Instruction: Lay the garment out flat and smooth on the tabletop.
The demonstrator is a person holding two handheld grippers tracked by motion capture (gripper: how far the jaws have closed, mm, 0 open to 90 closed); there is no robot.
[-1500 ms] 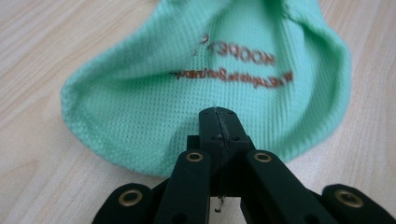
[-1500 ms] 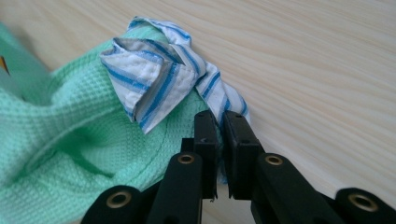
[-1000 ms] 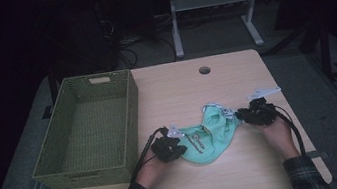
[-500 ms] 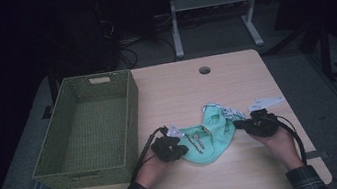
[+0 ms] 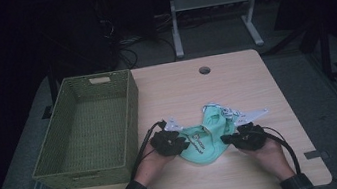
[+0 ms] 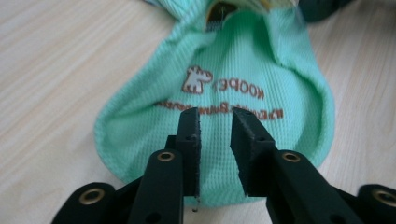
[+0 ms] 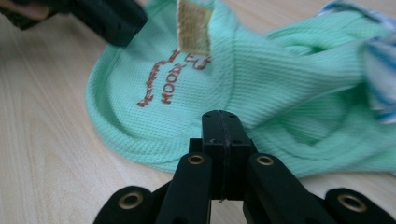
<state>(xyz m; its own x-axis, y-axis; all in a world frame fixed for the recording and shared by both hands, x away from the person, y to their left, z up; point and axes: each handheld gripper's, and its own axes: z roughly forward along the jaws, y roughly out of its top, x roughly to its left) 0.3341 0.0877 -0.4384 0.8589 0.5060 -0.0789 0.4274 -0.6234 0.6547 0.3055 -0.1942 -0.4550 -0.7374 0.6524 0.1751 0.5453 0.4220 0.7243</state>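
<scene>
A mint-green knit garment [image 5: 204, 142] with brown lettering lies crumpled on the wooden table [image 5: 235, 79], between my two grippers. At its left edge, my left gripper [image 5: 184, 145] has jaws that have just been opening. In the left gripper view they [image 6: 215, 119] stand slightly apart above the garment [image 6: 261, 60], with nothing pinched. My right gripper [image 5: 225, 140] is at the garment's right edge. In the right gripper view its jaws [image 7: 219, 114] are pressed together in front of the hem [image 7: 154, 154], and I see no cloth between them. A beige fastening tab [image 7: 194, 25] sticks up from the garment.
An empty woven green basket [image 5: 131, 115] stands at the table's left side. A blue-and-white patterned piece [image 5: 222, 111] and a white strip [image 5: 255, 112] lie at the garment's far side. A round cable hole [image 5: 204, 70] is near the far edge.
My right gripper has slid left and nearer along the table to the garment's right edge. My left hand has stayed where it was.
</scene>
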